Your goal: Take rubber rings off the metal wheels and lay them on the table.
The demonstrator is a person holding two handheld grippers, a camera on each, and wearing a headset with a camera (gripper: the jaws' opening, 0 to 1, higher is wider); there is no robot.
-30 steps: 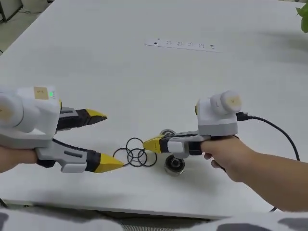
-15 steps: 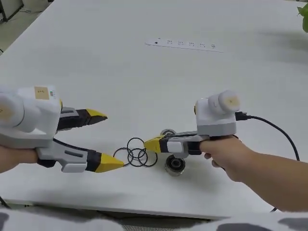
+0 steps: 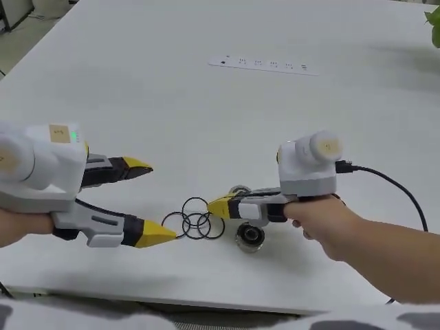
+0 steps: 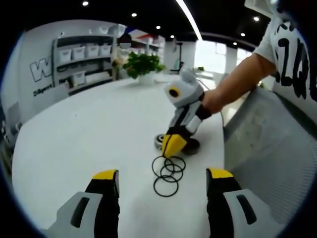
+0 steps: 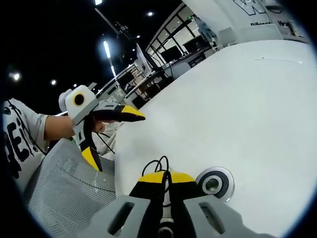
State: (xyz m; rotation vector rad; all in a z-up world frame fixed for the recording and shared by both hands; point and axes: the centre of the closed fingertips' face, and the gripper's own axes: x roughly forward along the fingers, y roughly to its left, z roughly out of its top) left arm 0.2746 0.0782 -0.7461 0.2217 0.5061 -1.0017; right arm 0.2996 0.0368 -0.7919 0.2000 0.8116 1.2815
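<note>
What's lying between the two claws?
Black rubber rings lie on the white table between the left claw and the right claw. The head view and the left gripper view both show it.

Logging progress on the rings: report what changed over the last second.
Nothing visibly changed. The right tongs stay shut with a pinched ring at their tips, right by the loose rings on the table. The left tongs stay open, short of the pile. The near wheel lies where it was.
</note>
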